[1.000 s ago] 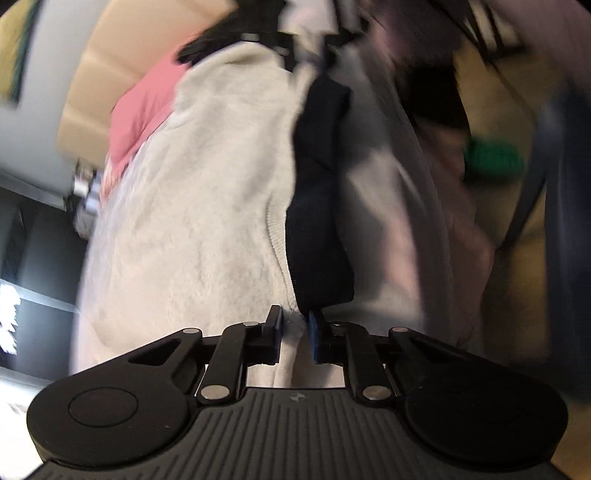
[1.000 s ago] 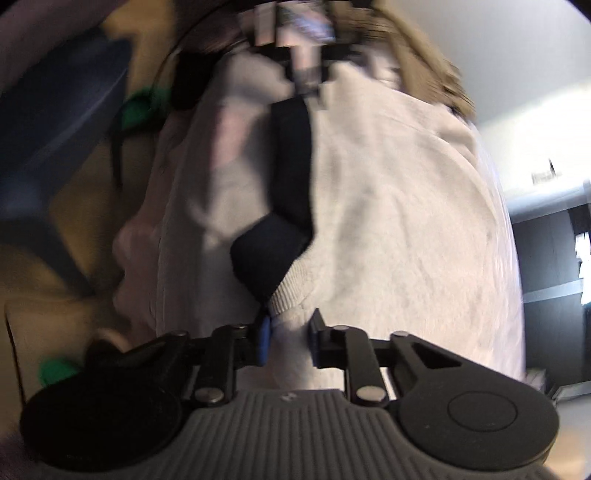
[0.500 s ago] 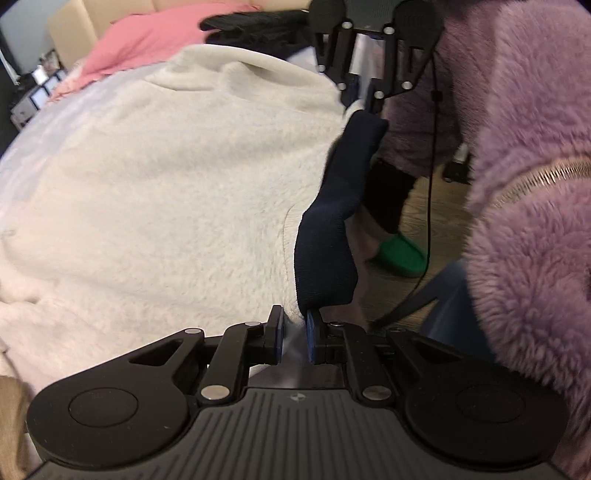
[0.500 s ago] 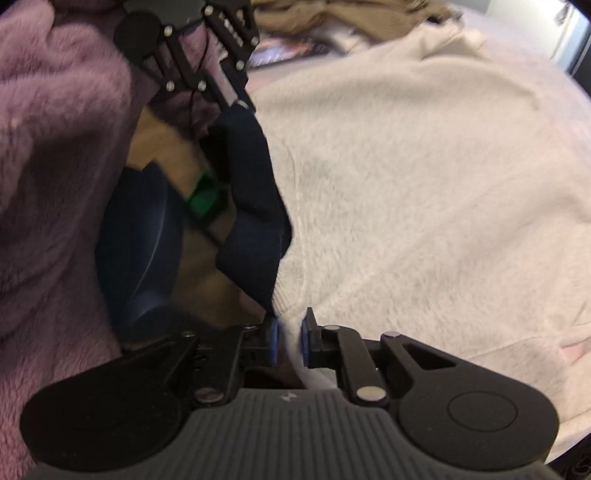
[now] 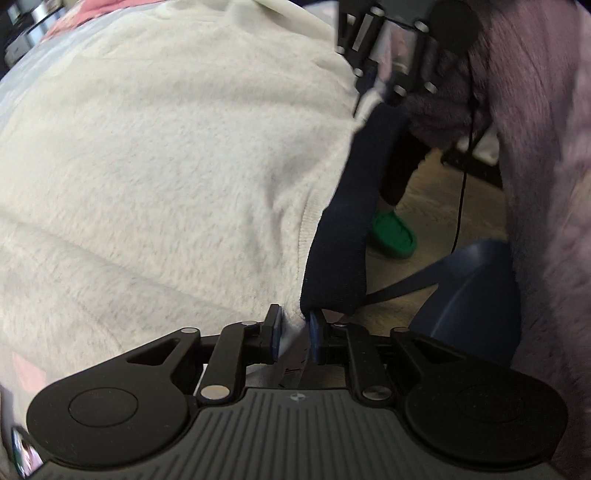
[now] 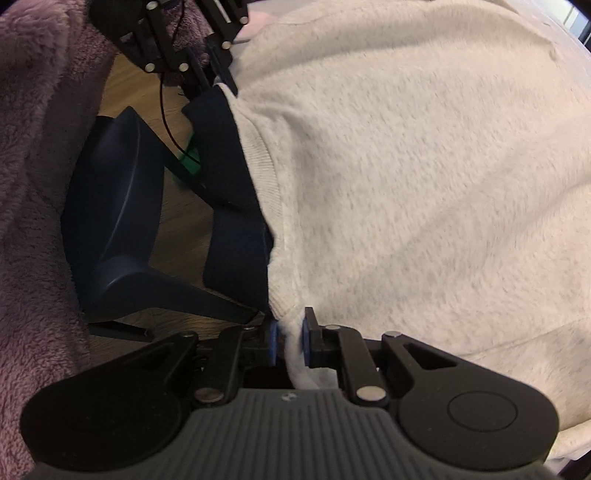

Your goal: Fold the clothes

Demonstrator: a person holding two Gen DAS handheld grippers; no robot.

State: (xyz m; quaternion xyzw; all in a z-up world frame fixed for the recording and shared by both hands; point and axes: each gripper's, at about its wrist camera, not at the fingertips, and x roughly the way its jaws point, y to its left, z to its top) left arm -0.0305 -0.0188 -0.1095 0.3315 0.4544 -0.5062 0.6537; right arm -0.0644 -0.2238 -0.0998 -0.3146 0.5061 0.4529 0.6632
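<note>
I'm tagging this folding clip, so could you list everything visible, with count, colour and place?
sweater: one, cream fleece, spread wide, hem in both tools
hem band: one, navy, strung between the tools along the sweater's edge
pink cloth: one, beyond the sweater, top left
chair: one, dark blue, on the floor
floor: wooden, below the hem
slipper: one, green, on the floor
sleeve: purple fleece, the person's
left tool: jaws opening, sweater edge between them
right tool: jaws opening, sweater edge between them

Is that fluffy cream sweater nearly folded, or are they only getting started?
Early, it seems. Done: the fluffy cream sweater with a navy lining lies spread out, apparently on a bed. In hand: the left gripper and right gripper each have its edge between their jaws, which are opening. Left: I see no neat fold yet, so apparently all of the folding.
</note>
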